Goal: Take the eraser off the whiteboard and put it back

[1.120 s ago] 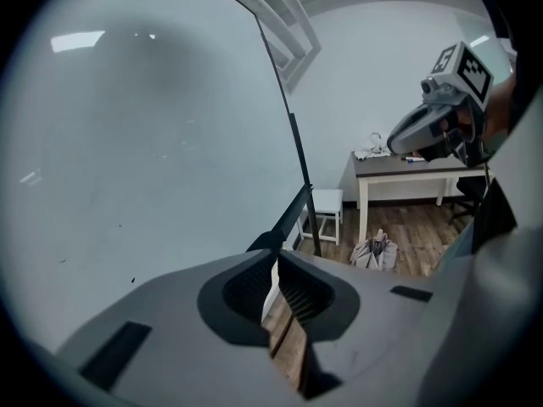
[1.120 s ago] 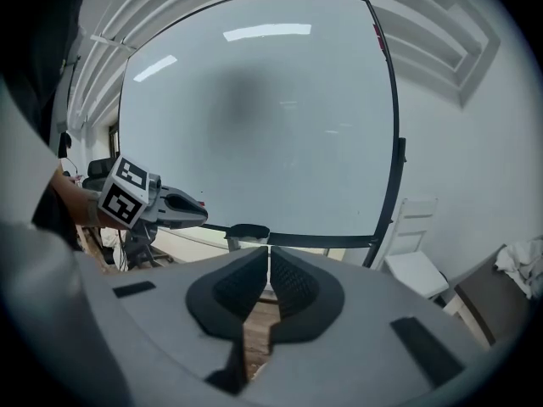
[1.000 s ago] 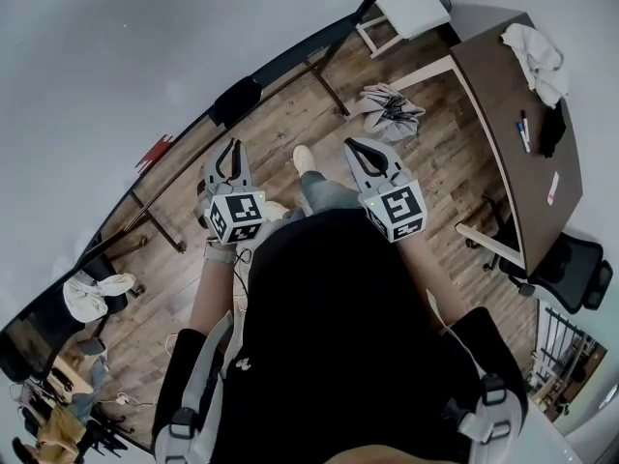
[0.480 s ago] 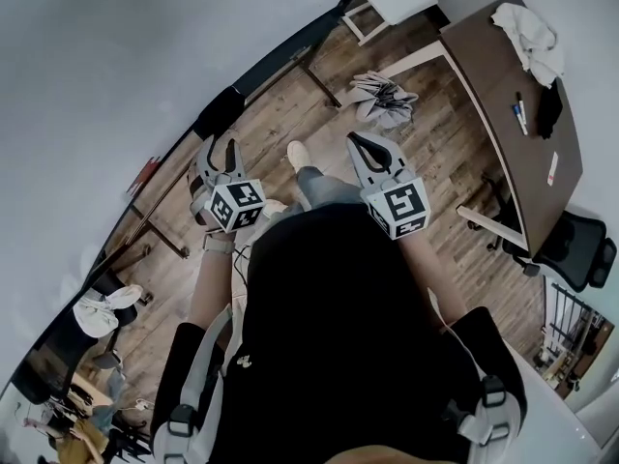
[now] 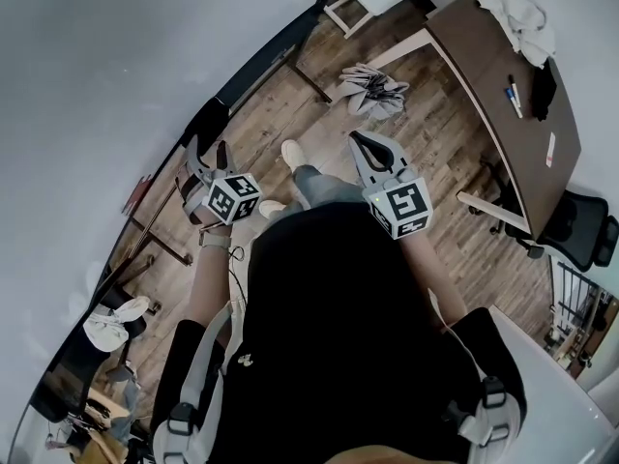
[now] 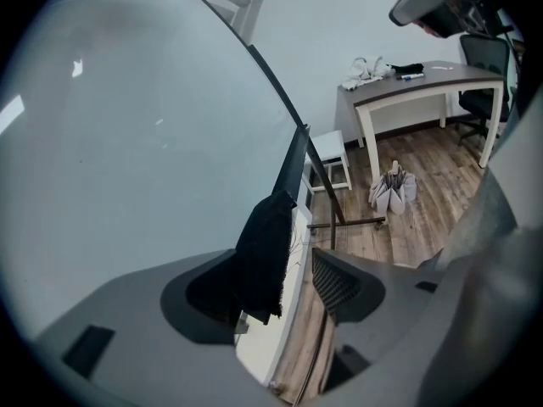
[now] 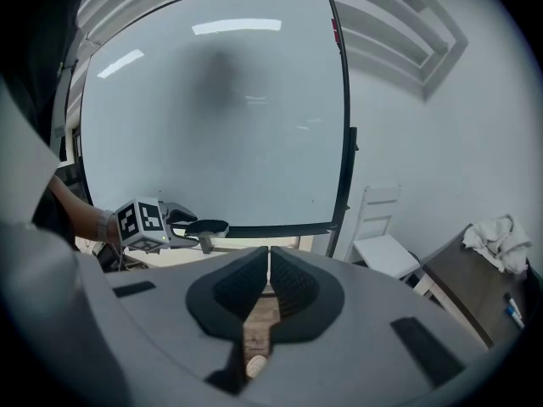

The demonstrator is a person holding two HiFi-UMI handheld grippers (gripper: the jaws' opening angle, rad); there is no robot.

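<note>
Presently, the left gripper's point(image 6: 284, 265) jaws, just opened, stand apart with the black rectangular felt eraser point(image 6: 261, 248) between them on the whiteboard point(image 6: 127, 142); the right gripper's point(image 7: 268, 280) jaws are together and empty.

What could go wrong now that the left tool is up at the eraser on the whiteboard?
The left tool has just been opening its jaws, with the eraser between them, not yet gripped. It sits nearer one pad, so an uneven close might knock it off the lower edge of the whiteboard. The jaws might also scrape the board.
</note>
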